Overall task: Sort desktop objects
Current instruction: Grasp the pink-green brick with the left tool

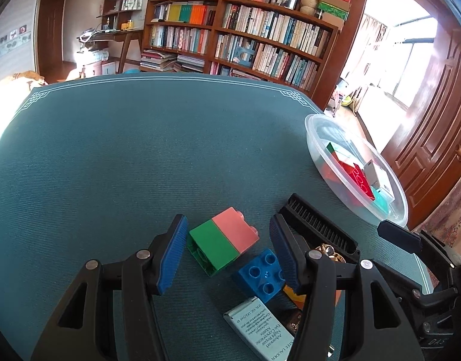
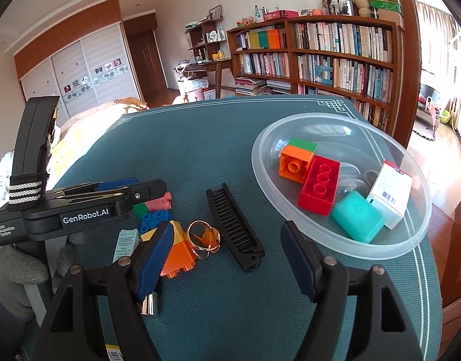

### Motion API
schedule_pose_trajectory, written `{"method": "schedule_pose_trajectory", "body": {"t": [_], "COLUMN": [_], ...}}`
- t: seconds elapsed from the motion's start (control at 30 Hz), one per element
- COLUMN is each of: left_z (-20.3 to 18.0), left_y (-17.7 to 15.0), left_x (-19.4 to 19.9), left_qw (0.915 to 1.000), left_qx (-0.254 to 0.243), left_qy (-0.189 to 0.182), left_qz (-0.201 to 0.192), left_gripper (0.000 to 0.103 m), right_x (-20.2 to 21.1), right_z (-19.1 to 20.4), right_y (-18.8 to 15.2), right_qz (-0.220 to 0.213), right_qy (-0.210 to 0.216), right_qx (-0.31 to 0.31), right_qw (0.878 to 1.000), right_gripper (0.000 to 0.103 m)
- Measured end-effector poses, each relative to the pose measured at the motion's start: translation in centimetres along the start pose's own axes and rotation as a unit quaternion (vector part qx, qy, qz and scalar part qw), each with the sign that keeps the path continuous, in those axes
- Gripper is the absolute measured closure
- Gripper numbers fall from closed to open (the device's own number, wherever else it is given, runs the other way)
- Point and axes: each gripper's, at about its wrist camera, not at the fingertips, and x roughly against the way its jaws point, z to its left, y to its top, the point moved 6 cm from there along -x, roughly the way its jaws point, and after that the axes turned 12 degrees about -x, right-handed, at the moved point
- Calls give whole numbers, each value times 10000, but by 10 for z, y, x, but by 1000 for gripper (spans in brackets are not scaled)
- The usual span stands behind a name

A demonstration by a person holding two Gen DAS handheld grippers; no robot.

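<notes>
Left tongs (image 1: pixel 227 246) wide apart astride green-pink block (image 1: pixel 222 245), untouched.

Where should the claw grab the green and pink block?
Probably across its two long flat sides, from above. The green and pink block lies on its side between the open left claw fingers, studs pointing away toward the black comb.
</notes>
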Motion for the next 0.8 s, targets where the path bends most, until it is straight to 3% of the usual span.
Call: {"method": "schedule_pose_trajectory", "body": {"t": [0.2, 0.27, 0.67, 0.73, 0.8], "left_z": [9, 11, 22, 24, 27], "left_y": [-7, -7, -9, -9, -10], "left_x": [-11, -10, 9, 11, 12], "left_qw": [9998, 9998, 9988, 9986, 9985], "left_qx": [27, -30, 0, 30, 59], "left_qy": [98, 176, 485, 512, 532], "left_qz": [144, 116, -74, -88, -90], "left_gripper": [43, 50, 50, 50, 50], "right_x": [-2, -2, -5, -7, -10], "right_z": [4, 6, 34, 39, 44], "right_y": [-5, -6, -15, -17, -19], "right_qz": [134, 140, 152, 174, 216], "right_qy": [181, 215, 467, 495, 540], "right_qx": [-24, -18, 477, 604, 753], "right_qw": [9997, 9997, 9977, 9968, 9955], "right_gripper": [26, 26, 26, 30, 40]}}
